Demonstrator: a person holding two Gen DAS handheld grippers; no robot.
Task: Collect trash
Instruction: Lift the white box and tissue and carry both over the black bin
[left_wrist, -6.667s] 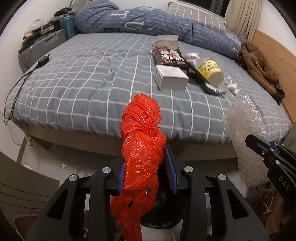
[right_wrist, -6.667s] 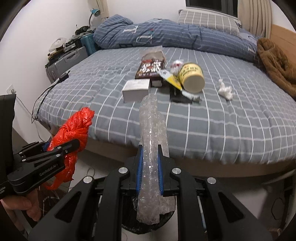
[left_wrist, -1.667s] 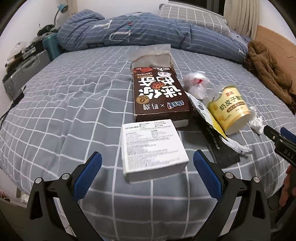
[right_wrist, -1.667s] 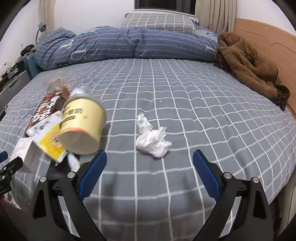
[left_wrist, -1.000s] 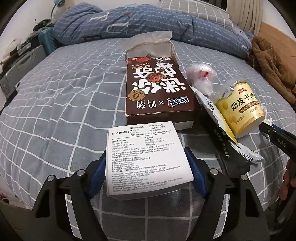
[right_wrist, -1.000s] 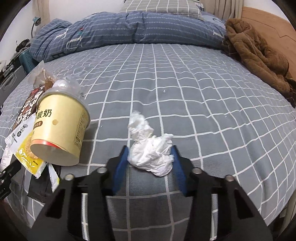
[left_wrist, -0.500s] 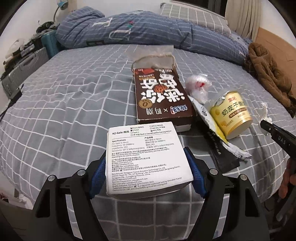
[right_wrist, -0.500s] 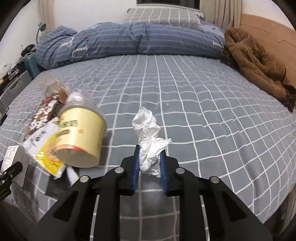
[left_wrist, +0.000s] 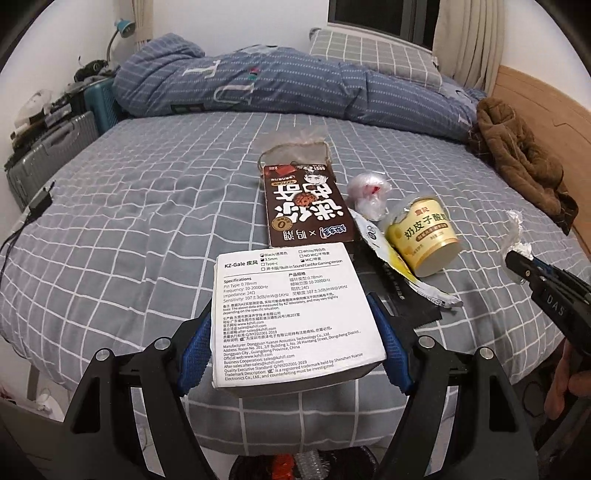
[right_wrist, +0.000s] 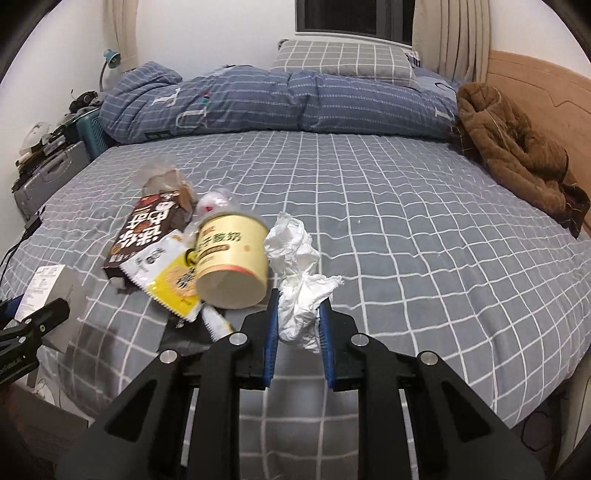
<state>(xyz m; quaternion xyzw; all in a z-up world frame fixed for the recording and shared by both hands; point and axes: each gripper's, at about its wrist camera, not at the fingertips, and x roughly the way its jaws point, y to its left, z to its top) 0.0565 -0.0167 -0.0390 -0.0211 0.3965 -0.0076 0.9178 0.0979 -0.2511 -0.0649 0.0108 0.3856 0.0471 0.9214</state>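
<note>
Trash is lying partly on the grey checked bed (right_wrist: 406, 229) and partly in the two grippers. The left gripper (left_wrist: 291, 339) is pinching a white box (left_wrist: 288, 314) between its blue pads, with the fingers spread wide around it, and the box is hanging clear of the blanket. The right gripper (right_wrist: 297, 332) is squeezing a crumpled white tissue (right_wrist: 297, 273), its fingers nearly pressed together on the paper. At the bottom edge of the left wrist view a dark bin (left_wrist: 306, 465) is showing below the bed edge, with something orange and some clear plastic in it, so I judge that part of the collecting is already done. On the bed several things are waiting: a brown snack box (left_wrist: 306, 206), a yellow cup (left_wrist: 424, 236) on its side, a yellow and white wrapper (right_wrist: 166, 273), and a small clear plastic bag (left_wrist: 367, 195). So the work is looking about half finished, and both held pieces are needing to go into the bin.
</note>
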